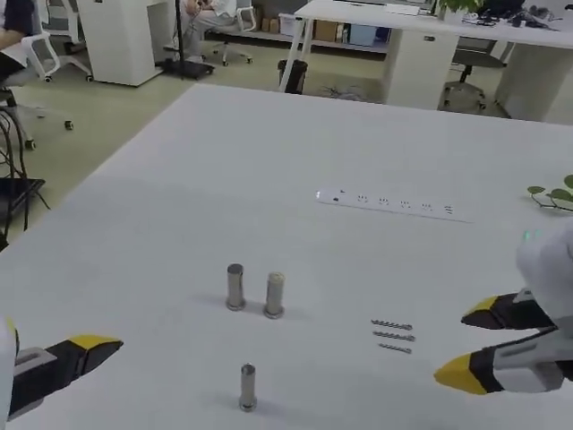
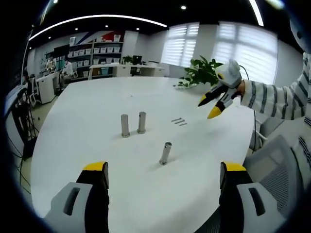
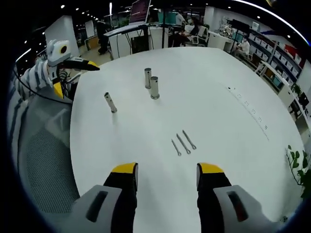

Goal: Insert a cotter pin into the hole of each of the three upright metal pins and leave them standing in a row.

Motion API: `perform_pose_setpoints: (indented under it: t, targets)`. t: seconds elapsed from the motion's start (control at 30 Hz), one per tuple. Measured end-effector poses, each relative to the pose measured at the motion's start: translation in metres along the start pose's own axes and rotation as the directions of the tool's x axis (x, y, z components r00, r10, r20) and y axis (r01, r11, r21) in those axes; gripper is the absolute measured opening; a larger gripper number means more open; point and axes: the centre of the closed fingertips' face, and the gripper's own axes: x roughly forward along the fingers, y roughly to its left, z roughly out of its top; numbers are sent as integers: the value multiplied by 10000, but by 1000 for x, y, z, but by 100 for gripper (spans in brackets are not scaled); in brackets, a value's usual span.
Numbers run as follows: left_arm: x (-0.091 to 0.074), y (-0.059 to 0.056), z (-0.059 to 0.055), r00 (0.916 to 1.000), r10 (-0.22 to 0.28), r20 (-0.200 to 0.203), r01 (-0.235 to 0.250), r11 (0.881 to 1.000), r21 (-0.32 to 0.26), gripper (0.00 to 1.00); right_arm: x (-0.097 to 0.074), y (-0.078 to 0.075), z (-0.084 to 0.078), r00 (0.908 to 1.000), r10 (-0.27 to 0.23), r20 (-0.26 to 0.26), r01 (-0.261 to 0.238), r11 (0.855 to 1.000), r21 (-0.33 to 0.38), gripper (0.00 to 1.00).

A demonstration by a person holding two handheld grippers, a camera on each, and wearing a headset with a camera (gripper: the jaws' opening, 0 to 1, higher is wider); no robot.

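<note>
The white worktop [image 1: 179, 224] reads matt and smooth, with barely any glare. The three metal pins [image 1: 235, 287] are bare steel with a soft satin sheen down their sides. The cotter pins [image 1: 392, 336] are thin grey metal, duller. The left claw [image 2: 164, 167] and right claw [image 3: 167, 169] look plastic: matt yellow tips on black, pale grey shells behind. The power strip [image 1: 385, 203] is white plastic, slightly glossy. The striped sleeve [image 2: 277, 99] is soft cloth.

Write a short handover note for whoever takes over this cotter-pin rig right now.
Left gripper open, empty.
Right gripper open, empty, near the cotter pins.
Three metal pins stand upright: two side by side, the third apart, nearer the grippers.
The three cotter pins lie loose on the table.
Done: none inserted.
Left: pin all three, line them up.
</note>
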Motion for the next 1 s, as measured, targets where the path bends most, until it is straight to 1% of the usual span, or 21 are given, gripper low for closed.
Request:
perform_pose_setpoints:
  t: [0.03, 0.1, 0.17, 0.23, 0.27, 0.37, 0.47, 0.5, 0.53, 0.63, 0.77, 0.87, 1.0]
  targets:
    - [0, 1, 0, 10000, 50, 7, -50, 10000, 5, 94, 3, -2, 1, 9999, -71, -116, 67, 9992, -393, 42]
    - [0, 1, 0, 9999, 107, 59, -106, 9999, -102, 94, 10, -4, 1, 9994, -18, -344, -14, 9956, -933, 36]
    - [0, 1, 1, 9999, 108, 106, -107, 9998, -164, 94, 16, -4, 1, 9982, 28, -602, -99, 9928, -1191, 31]
    - [1, 1, 1, 9999, 123, 98, -122, 9998, -139, 93, 21, -5, 2, 9966, 37, -828, -170, 9868, -1608, 31]
    - [1, 0, 1, 9999, 127, 95, -125, 9998, -144, 93, 23, -5, 2, 9958, 62, -916, -213, 9861, -1651, 30]
    - [1, 4, 0, 9991, 395, 137, -390, 9987, -341, 93, 30, -7, 3, 9930, 55, -1181, -293, 9791, -2012, 28]
    - [0, 5, -2, 9989, 455, 133, -449, 9980, -441, 93, 36, -9, 5, 9907, 107, -1353, -411, 9737, -2240, 26]
    - [0, 5, -3, 9989, 452, 105, -447, 9981, -435, 93, 37, -9, 5, 9887, 101, -1493, -460, 9700, -2388, 25]
    - [-1, 4, -4, 9990, 446, 60, -443, 9981, -420, 93, 39, -10, 4, 9859, 45, -1674, -508, 9606, -2731, 24]
    - [-1, 2, -6, 9991, 424, 51, -421, 9981, -452, 92, 46, -10, 5, 9832, 130, -1822, -640, 9586, -2774, 21]
    - [0, -1, -10, 9994, 356, -19, -357, 9969, -700, 90, 54, -11, 5, 9789, 295, -2022, -866, 9562, -2797, 14]
    - [1, -2, -10, 9993, 374, 24, -371, 9961, -799, 90, 58, -13, 7, 9785, 354, -2034, -911, 9581, -2715, 13]
    - [2, -2, -7, 9992, 394, 101, -384, 9956, -860, 89, 63, -11, 6, 9743, 564, -2182, -1162, 9552, -2720, 8]
